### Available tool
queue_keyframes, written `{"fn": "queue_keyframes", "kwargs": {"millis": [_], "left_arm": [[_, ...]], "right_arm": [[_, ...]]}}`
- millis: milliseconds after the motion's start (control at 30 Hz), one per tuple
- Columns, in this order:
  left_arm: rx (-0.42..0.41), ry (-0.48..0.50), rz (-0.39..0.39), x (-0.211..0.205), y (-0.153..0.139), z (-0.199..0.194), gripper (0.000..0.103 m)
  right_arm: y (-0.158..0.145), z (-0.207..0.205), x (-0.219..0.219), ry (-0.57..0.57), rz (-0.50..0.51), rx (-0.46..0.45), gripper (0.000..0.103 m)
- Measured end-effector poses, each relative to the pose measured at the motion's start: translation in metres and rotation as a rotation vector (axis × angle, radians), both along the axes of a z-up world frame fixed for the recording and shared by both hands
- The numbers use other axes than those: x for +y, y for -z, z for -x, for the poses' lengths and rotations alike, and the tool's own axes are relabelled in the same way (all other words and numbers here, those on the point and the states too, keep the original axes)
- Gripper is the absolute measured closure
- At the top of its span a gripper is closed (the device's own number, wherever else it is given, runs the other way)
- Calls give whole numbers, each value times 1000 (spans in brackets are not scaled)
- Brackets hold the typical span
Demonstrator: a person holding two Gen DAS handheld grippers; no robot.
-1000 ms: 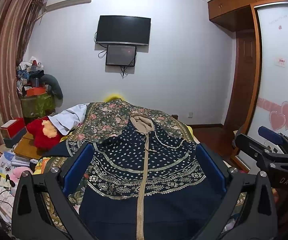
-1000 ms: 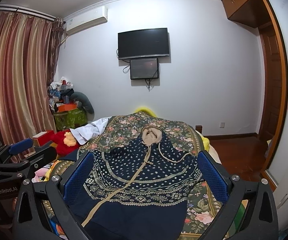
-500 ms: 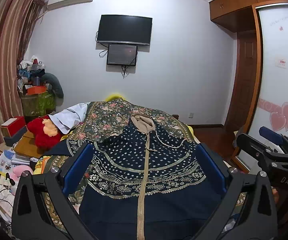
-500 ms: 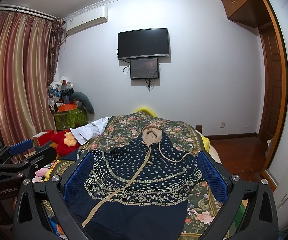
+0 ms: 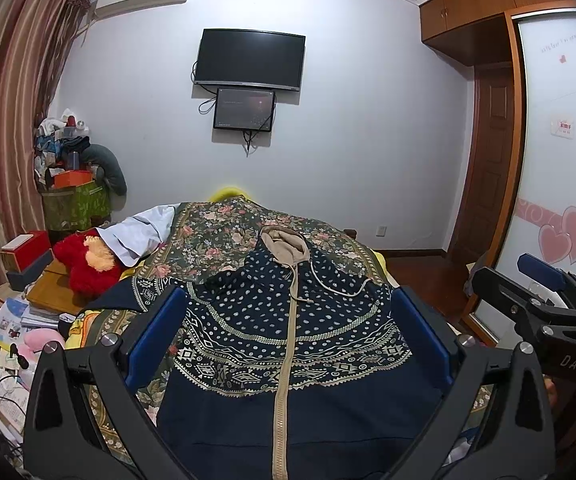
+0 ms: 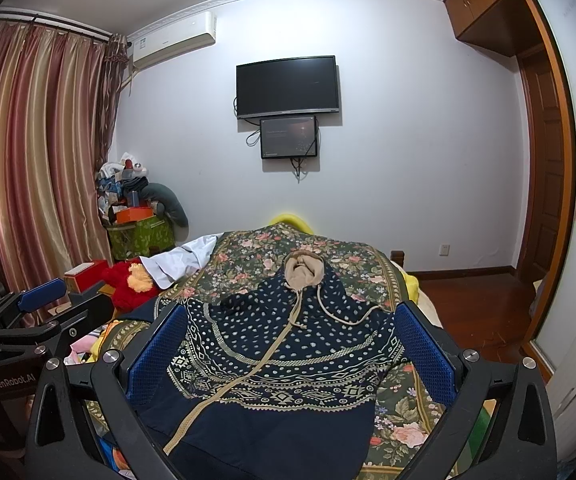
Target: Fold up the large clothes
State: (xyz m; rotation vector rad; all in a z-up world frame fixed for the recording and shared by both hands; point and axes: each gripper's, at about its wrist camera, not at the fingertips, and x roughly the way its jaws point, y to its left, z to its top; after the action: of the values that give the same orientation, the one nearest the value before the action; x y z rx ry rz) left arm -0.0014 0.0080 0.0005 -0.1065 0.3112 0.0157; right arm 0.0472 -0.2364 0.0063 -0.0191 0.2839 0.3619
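A navy hooded jacket (image 5: 288,344) with white dots, patterned bands, a beige zip and a beige hood lies spread flat, front up, on a floral bedspread (image 5: 223,232); the hood points toward the far wall. The same jacket (image 6: 279,364) fills the middle of the right wrist view. My left gripper (image 5: 288,340) hovers open above the jacket's lower body, nothing between its blue pads. My right gripper (image 6: 292,352) is open too, held above the jacket. Each gripper shows in the other's view: the right one (image 5: 544,304) at the right edge, the left one (image 6: 35,320) at the left edge.
A red plush toy (image 5: 87,264) and a white garment (image 5: 139,232) lie at the bed's left side. Boxes, books and cables clutter the floor on the left (image 5: 11,320). A wardrobe (image 5: 560,160) and a wooden door stand on the right, a TV (image 5: 249,60) on the far wall.
Both grippers stay open and nearly still; the left wrist view has only drifted very slightly. The jacket has not moved.
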Motion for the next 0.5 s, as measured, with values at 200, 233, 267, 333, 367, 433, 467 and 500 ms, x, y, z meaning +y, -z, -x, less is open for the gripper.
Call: {"fn": "queue_keyframes", "kwargs": {"millis": [200,233,267,333,367,433,467,500], "left_arm": [[-1,0,3,0,0,0,0],[-1,2,5,0,0,0,0],[-1,3,7,0,0,1,0],[-1,3,8,0,0,0,0],[-1,3,8,1,0,0,0],[-1,4,10,1,1,0,0],[0,4,12,1,0,0,0],[0,4,13,1,0,0,0]], "right_arm": [[0,0,0,2,-3,2,0],[0,0,0,2,-4,2,0],[0,1,0,2,-3,1,0],[0,0,0,2,-2,2,0],[0,0,0,2,-2,2,0],[0,0,0,2,-2,2,0],[0,0,0,2,-3,2,0],[0,0,1,2,-3,3,0]]}}
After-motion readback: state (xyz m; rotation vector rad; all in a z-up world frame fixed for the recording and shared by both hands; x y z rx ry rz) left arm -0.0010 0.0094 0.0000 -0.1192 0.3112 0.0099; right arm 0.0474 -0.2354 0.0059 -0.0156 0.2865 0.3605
